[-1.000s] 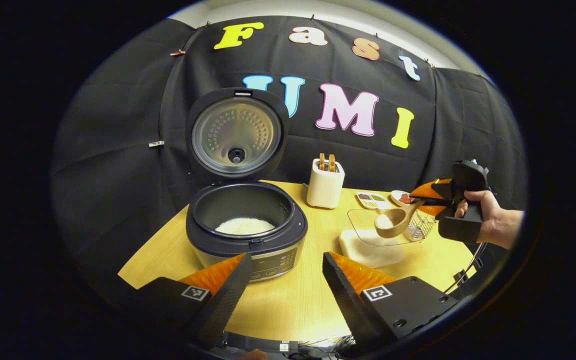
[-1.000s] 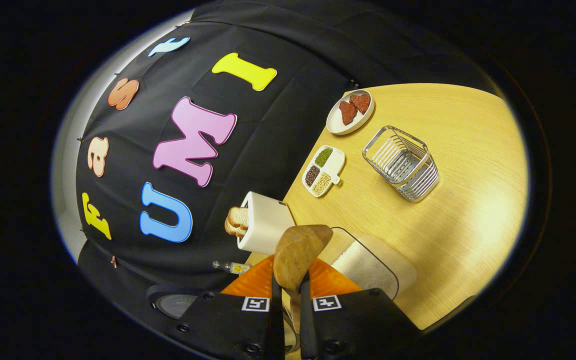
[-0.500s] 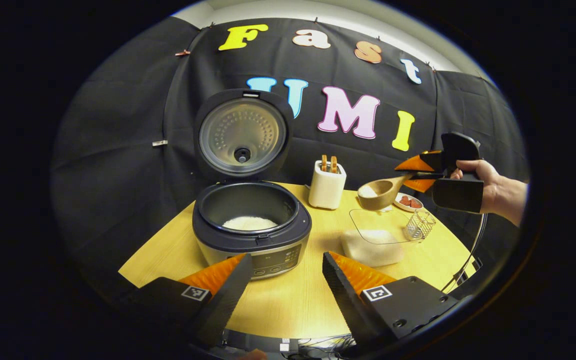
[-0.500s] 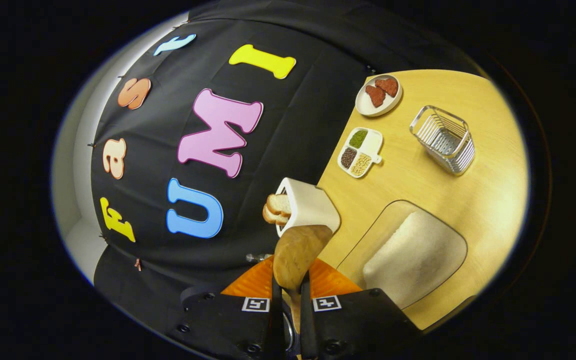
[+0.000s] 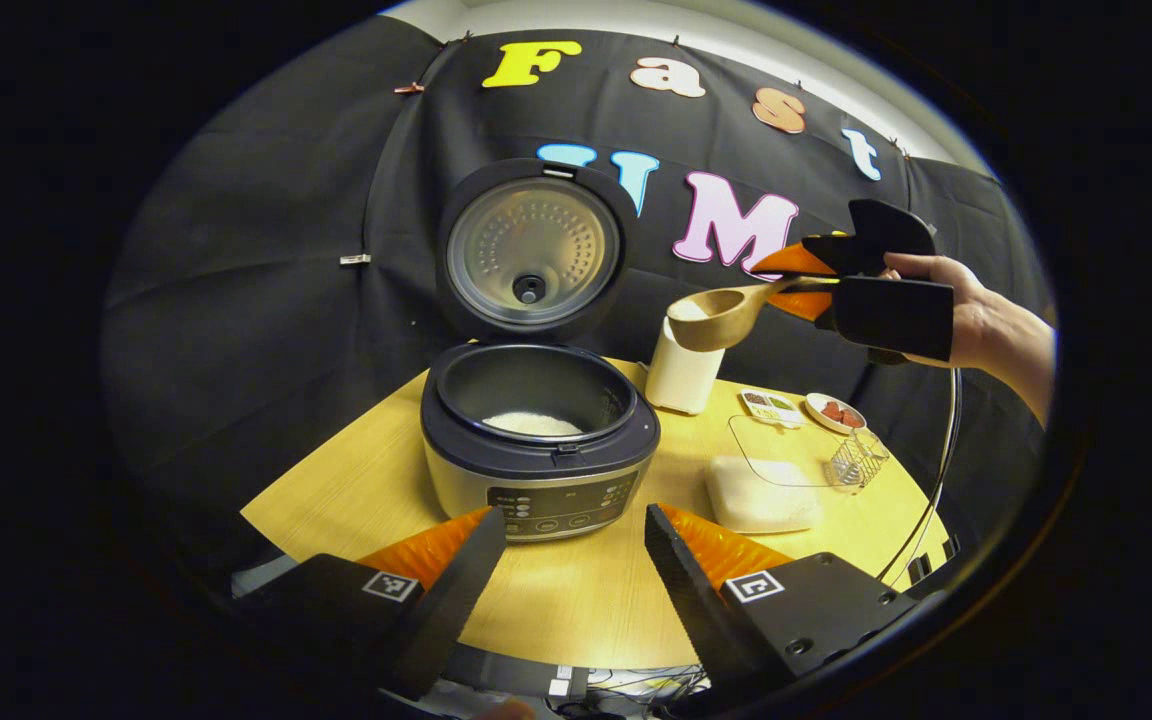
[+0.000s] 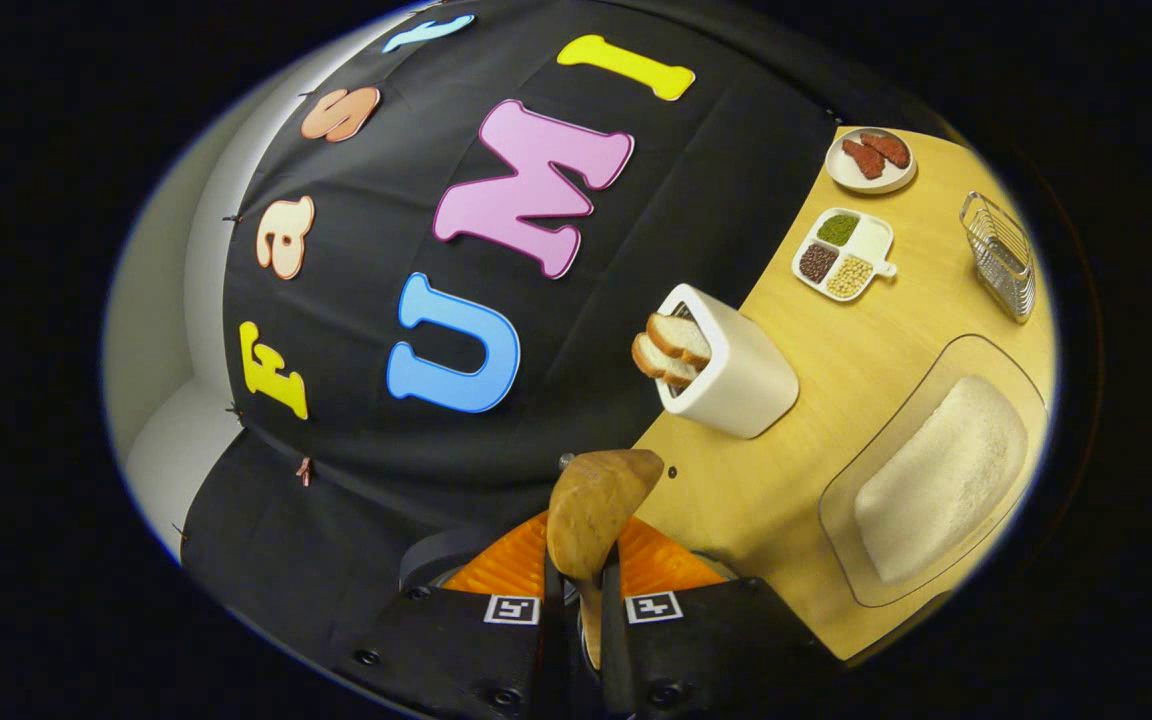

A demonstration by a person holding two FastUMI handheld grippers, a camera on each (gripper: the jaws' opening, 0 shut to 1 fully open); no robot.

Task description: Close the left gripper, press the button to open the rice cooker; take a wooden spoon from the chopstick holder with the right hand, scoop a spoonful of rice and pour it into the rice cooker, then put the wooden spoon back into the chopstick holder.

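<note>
Standing open on the wooden table (image 5: pixel 576 610), the rice cooker (image 5: pixel 539 440) has its lid (image 5: pixel 534 252) tipped upright at the back and a low layer of white rice in the inner pot. In the left gripper view the left claw (image 5: pixel 574 560) hovers low in front of the cooker's control panel, its fingers spread wide with nothing between them. Right of the cooker stands a white toaster (image 5: pixel 681 377) (two bread slices poke from it in the right gripper view). Above the toaster, in the air, the wooden spoon (image 5: pixel 721 318) carries a small heap of rice in its bowl, level, up and to the right of the pot's rim. Its handle is pinched in the right claw (image 5: pixel 804 287), held by a hand (image 5: pixel 976 320). In the right gripper view the right claw's fingers are nearly together, clamped on the spoon's handle. Farther right on the table lie the clear tray of rice (image 6: pixel 941 478), a divided dish of beans (image 6: pixel 841 255), a small plate (image 6: pixel 871 160) and the wire chopstick holder (image 6: pixel 1001 255).
</note>
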